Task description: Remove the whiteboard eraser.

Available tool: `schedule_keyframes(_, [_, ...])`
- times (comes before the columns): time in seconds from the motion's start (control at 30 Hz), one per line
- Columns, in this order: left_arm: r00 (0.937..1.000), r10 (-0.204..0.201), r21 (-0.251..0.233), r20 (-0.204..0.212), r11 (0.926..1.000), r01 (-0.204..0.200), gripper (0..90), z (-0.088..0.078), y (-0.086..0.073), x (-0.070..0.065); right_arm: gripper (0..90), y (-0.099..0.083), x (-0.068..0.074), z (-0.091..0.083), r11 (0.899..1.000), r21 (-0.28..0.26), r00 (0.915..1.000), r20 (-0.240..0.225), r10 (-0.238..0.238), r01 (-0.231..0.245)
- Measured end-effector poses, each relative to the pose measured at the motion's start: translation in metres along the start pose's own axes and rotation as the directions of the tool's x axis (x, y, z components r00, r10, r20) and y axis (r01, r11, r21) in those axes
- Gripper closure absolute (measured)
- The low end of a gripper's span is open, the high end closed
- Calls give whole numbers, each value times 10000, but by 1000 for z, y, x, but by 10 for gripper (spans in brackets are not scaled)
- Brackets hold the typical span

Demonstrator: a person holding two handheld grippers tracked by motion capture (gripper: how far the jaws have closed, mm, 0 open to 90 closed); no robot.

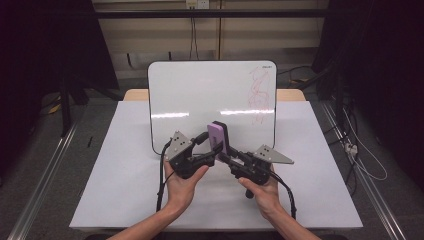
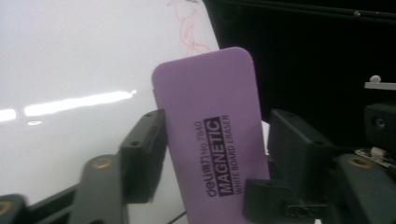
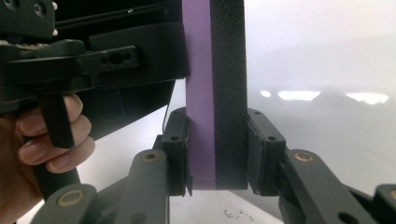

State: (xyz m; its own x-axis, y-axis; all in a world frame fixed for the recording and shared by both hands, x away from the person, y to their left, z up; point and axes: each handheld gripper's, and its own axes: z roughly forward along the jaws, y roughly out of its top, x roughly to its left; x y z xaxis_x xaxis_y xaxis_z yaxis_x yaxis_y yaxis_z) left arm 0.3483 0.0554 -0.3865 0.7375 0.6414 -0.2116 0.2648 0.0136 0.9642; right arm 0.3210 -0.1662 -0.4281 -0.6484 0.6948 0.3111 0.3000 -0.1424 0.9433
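Counting what's on the worktop (image 1: 125, 190): one whiteboard (image 1: 200, 95), one purple eraser (image 1: 218, 138), two grippers, your two hands. One patch of red scribble (image 1: 260, 92) sits at the whiteboard's right edge.

The eraser is off the worktop, held upright in front of the whiteboard's lower middle, between the two grippers. It reads "MAGNETIC WHITE BOARD ERASER" on its purple face in the left gripper view; its black felt side shows in the right gripper view.

Right gripper (image 3: 217, 149): jaws clenched on the eraser across its thickness, one pad on the purple back, the other on the felt. Your right hand (image 1: 262, 192) holds it from below right, angled up and left.

Left gripper (image 2: 212, 154): jaws closed on the eraser across its width, pads against both long edges. Your left hand (image 1: 182, 182) holds it from below left, angled up and right, so both grippers meet at the eraser. Both forearms come in from the bottom edge of the high view, wrists close together, a cable trailing from each gripper.
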Motion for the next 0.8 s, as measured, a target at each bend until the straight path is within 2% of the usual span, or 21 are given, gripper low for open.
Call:
schedule_keyframes(0.07, [9998,-181,-8,115,9998,181,385,1,-1,1,648,-1,-1,0,10000,16,10000,46,-22,22])
schedule_keyframes(0.3, [9993,-366,113,31,9993,365,317,3,-3,2,648,-1,1,1,9999,16,9999,-20,-151,151])
schedule_keyframes(0.33, [9992,-377,123,136,9992,375,371,3,-4,3,648,-1,3,1,9998,43,9998,-38,-201,201])
schedule_keyframes(0.4, [9990,-393,189,198,9991,389,370,3,-4,4,648,-1,3,1,9998,50,9998,-58,-189,190])
schedule_keyframes(0.5, [9977,-628,202,269,9979,622,382,5,-4,5,648,-2,2,2,9999,49,9999,-69,-135,136])
schedule_keyframes(0.63, [9974,-625,145,372,9980,620,384,5,-4,6,648,-1,2,2,9998,31,9998,-81,-172,172])
schedule_keyframes(0.8, [9938,-953,294,570,9952,937,408,6,-3,8,638,-1,3,3,9997,64,9997,23,-224,224])
